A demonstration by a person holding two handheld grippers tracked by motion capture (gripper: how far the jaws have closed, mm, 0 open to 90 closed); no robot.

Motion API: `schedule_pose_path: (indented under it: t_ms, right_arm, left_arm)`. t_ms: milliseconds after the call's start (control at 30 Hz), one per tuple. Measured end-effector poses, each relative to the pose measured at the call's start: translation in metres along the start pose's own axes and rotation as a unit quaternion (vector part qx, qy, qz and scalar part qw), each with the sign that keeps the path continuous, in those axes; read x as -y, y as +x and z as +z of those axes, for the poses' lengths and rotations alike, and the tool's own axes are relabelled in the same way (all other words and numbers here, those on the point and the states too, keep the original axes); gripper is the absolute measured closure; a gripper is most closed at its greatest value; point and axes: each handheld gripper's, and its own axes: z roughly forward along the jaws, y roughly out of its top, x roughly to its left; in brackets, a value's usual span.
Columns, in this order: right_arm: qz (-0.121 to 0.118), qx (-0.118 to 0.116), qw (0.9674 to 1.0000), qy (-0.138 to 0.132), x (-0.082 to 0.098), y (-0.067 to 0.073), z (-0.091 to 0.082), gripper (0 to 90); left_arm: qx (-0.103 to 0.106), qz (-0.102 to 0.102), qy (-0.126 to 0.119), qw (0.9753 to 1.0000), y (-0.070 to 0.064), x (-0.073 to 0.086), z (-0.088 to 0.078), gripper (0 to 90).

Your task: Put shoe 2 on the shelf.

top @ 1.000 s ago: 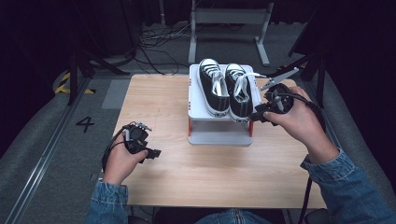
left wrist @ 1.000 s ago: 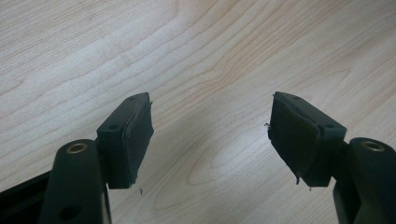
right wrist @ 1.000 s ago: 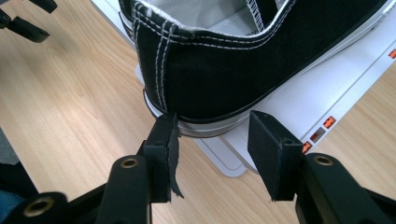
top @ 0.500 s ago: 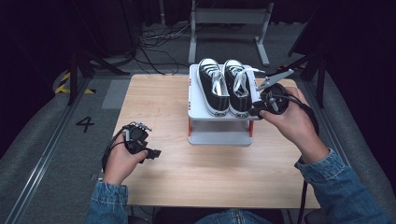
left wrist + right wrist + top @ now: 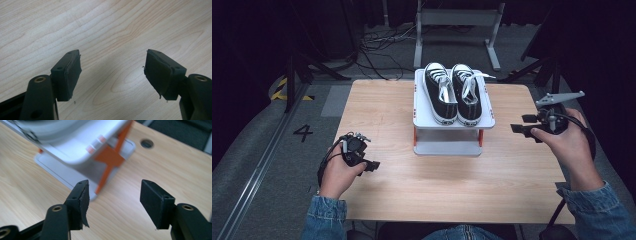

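Observation:
A pair of black sneakers with white laces, the left shoe [image 5: 441,95] and the right shoe [image 5: 467,94], stands side by side on the top shelf of a white rack [image 5: 447,148] with orange supports. My right gripper [image 5: 522,123] hovers at the table's right edge, apart from the rack. Its jaws have just been opening and hold nothing. In the right gripper view the open right gripper [image 5: 113,200] faces the blurred rack [image 5: 75,152] and its orange support [image 5: 111,160]. My left gripper [image 5: 371,165] rests low at the front left, and in its own view the left gripper [image 5: 112,72] stands open over bare wood.
The wooden table [image 5: 512,175] has a round hole [image 5: 147,143] near its far right corner. Behind it stand a grey metal frame [image 5: 457,20] and loose cables [image 5: 377,45] on the floor. A painted 4 [image 5: 303,132] marks the floor at left.
My right gripper has drawn away from the right shoe, moving right and slightly down to the table's right edge, with its jaws wider apart. The left gripper has stayed put.

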Motion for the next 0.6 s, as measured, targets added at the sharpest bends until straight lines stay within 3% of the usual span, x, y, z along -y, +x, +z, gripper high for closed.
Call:
schedule_pose_path:
  t_ms: [200,367,400,467,500,533,567,600]
  right_arm:
    - [0.013,0.014,0.9988,0.044,0.042,-0.023,0.004,43.7]
    - [0.049,0.022,0.9962,0.068,0.075,-0.031,0.011,46.7]
    - [0.055,0.027,0.9947,0.083,0.08,-0.032,0.016,48.5]
    - [0.041,0.034,0.9901,0.13,0.091,-0.033,0.028,49.4]
    - [0.041,0.034,0.9901,0.13,0.091,-0.033,0.028,49.4]
    - [0.048,0.036,0.987,0.149,0.097,-0.034,0.033,49.8]
    - [0.053,0.031,0.9815,0.181,0.105,-0.036,0.042,49.6]
    - [0.053,0.032,0.9806,0.186,0.107,-0.037,0.044,49.3]
  left_arm:
    - [-0.001,-0.001,0.001,1.0,0.001,0.002,0.002,28.7]
    - [-0.005,-0.003,0.002,1.0,0.002,0.003,0.001,28.8]
    - [-0.005,-0.004,0.004,1.0,0.002,0.004,0.0,28.8]
    - [-0.008,-0.003,0.004,1.0,0.004,0.004,0.0,28.8]
    - [-0.008,-0.003,0.004,1.0,0.004,0.004,0.0,28.8]
    - [-0.008,-0.006,0.002,0.9999,0.004,0.005,0.0,28.8]
    - [-0.007,-0.007,0.003,0.9999,0.005,0.005,0.0,28.8]
    - [-0.01,-0.005,0.006,0.9999,0.005,0.005,0.0,28.8]
